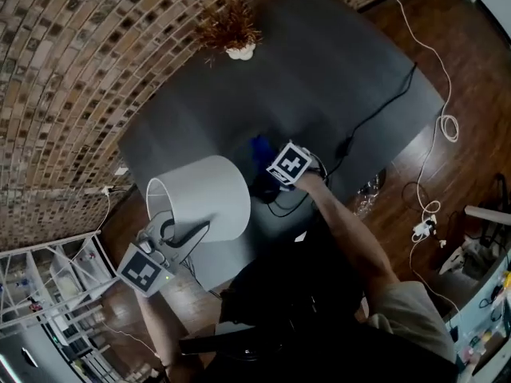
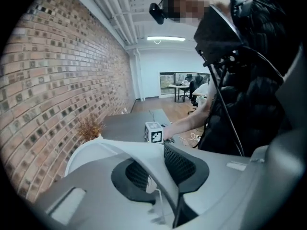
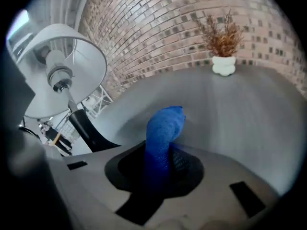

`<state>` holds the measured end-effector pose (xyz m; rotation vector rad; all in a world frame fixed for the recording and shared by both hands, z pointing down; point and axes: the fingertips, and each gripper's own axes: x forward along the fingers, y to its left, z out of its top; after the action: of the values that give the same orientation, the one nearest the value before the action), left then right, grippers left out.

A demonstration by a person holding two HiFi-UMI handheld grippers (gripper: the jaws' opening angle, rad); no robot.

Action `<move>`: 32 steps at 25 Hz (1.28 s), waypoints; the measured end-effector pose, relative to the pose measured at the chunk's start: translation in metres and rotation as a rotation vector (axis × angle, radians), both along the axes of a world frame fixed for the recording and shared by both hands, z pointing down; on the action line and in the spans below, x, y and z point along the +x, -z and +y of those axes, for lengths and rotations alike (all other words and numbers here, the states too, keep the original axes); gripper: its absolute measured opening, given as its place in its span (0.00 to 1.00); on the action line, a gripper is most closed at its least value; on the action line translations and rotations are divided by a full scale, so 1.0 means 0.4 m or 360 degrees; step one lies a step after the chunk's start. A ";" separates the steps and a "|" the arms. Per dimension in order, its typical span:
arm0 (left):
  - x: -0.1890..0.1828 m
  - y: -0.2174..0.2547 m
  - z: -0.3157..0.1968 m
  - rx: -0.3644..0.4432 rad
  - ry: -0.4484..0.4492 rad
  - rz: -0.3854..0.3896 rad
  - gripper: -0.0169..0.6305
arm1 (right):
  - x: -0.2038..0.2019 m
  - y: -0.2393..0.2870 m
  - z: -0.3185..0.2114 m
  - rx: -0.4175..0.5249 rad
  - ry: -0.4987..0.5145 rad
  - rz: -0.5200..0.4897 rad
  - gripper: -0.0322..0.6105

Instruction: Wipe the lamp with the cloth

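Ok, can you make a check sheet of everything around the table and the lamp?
Surface: dark grey table.
Job's things: white lamp shade; blue cloth.
Clutter: dried plant in a white pot near the brick wall.
Grippers: left gripper shut on the shade's rim; right gripper shut on the cloth.
Cables: black cable across the table; white cable on the wooden floor.
Surroundings: brick wall, wooden floor, white shelf rack.

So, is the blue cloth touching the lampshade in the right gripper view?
No: the blue cloth, pinched in the right gripper, stands apart from the lampshade at upper left.
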<state>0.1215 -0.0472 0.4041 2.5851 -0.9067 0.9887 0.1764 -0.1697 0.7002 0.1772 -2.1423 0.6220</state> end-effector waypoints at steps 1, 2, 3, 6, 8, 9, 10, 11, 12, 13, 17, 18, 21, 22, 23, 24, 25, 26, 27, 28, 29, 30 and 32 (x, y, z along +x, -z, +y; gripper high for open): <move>-0.006 0.006 -0.021 -0.0022 0.0050 0.0023 0.15 | 0.028 0.011 -0.027 0.0042 -0.0053 0.0000 0.18; -0.014 0.011 -0.047 -0.0044 0.0084 0.0048 0.15 | 0.042 0.037 -0.057 0.0071 -0.0109 -0.0068 0.18; -0.023 0.016 -0.078 -0.0058 0.0094 0.0067 0.15 | 0.044 0.075 -0.085 0.0075 -0.0160 -0.0179 0.18; -0.059 0.017 -0.158 -0.0069 0.0035 0.0039 0.15 | -0.005 0.228 -0.105 -0.0021 -0.0251 -0.0599 0.18; -0.076 0.006 -0.193 -0.0073 0.0028 -0.0009 0.15 | -0.025 0.297 -0.096 -0.0058 -0.0292 -0.0770 0.18; -0.080 0.004 -0.217 -0.0072 0.0034 -0.0040 0.15 | -0.025 0.315 -0.098 -0.0050 -0.0313 -0.0801 0.18; -0.085 0.001 -0.243 -0.0067 0.0040 -0.0085 0.15 | -0.021 0.327 -0.103 -0.0034 -0.0335 -0.0811 0.18; -0.094 -0.003 -0.270 -0.0057 0.0043 -0.0142 0.15 | -0.015 0.336 -0.109 -0.0020 -0.0359 -0.0812 0.18; -0.102 -0.009 -0.300 -0.0046 0.0043 -0.0204 0.15 | -0.007 0.342 -0.115 -0.0013 -0.0383 -0.0809 0.18; -0.108 -0.014 -0.331 -0.0041 0.0044 -0.0261 0.15 | 0.001 0.344 -0.121 -0.0012 -0.0407 -0.0803 0.18; -0.111 -0.038 -0.452 -0.0062 0.0050 -0.0462 0.15 | 0.031 0.327 -0.143 -0.0028 -0.0490 -0.0774 0.18; -0.105 -0.042 -0.480 -0.0076 0.0052 -0.0496 0.15 | 0.036 0.326 -0.146 -0.0031 -0.0504 -0.0775 0.18; -0.070 -0.050 -0.545 -0.0144 0.0021 -0.0552 0.15 | 0.047 0.328 -0.145 -0.0031 -0.0523 -0.0780 0.18; -0.058 -0.054 -0.558 -0.0176 0.0003 -0.0575 0.16 | 0.052 0.325 -0.140 -0.0034 -0.0530 -0.0777 0.18; -0.053 -0.062 -0.568 -0.0208 -0.0012 -0.0608 0.16 | 0.056 0.322 -0.133 -0.0043 -0.0537 -0.0777 0.18; -0.051 -0.071 -0.573 -0.0237 -0.0024 -0.0639 0.16 | 0.058 0.321 -0.126 -0.0056 -0.0544 -0.0784 0.18; -0.049 -0.077 -0.574 -0.0261 -0.0034 -0.0660 0.16 | 0.061 0.324 -0.120 -0.0068 -0.0550 -0.0797 0.18; -0.045 -0.080 -0.571 -0.0283 -0.0044 -0.0671 0.16 | 0.064 0.329 -0.116 -0.0076 -0.0556 -0.0814 0.18; -0.041 -0.082 -0.564 -0.0304 -0.0056 -0.0678 0.16 | 0.068 0.338 -0.115 -0.0080 -0.0562 -0.0831 0.18; -0.038 -0.083 -0.555 -0.0326 -0.0069 -0.0689 0.17 | 0.072 0.348 -0.114 -0.0080 -0.0566 -0.0845 0.18; -0.039 -0.082 -0.545 -0.0348 -0.0081 -0.0707 0.18 | 0.075 0.358 -0.113 -0.0079 -0.0564 -0.0858 0.18; -0.042 -0.082 -0.534 -0.0368 -0.0093 -0.0732 0.18 | 0.076 0.367 -0.110 -0.0079 -0.0557 -0.0872 0.18; -0.050 -0.081 -0.517 -0.0398 -0.0118 -0.0794 0.19 | 0.076 0.383 -0.103 -0.0075 -0.0538 -0.0900 0.18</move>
<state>0.1016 -0.2539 0.4365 2.2119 -0.7301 1.6948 0.2068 -0.2107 0.5471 0.3790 -2.6617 1.0110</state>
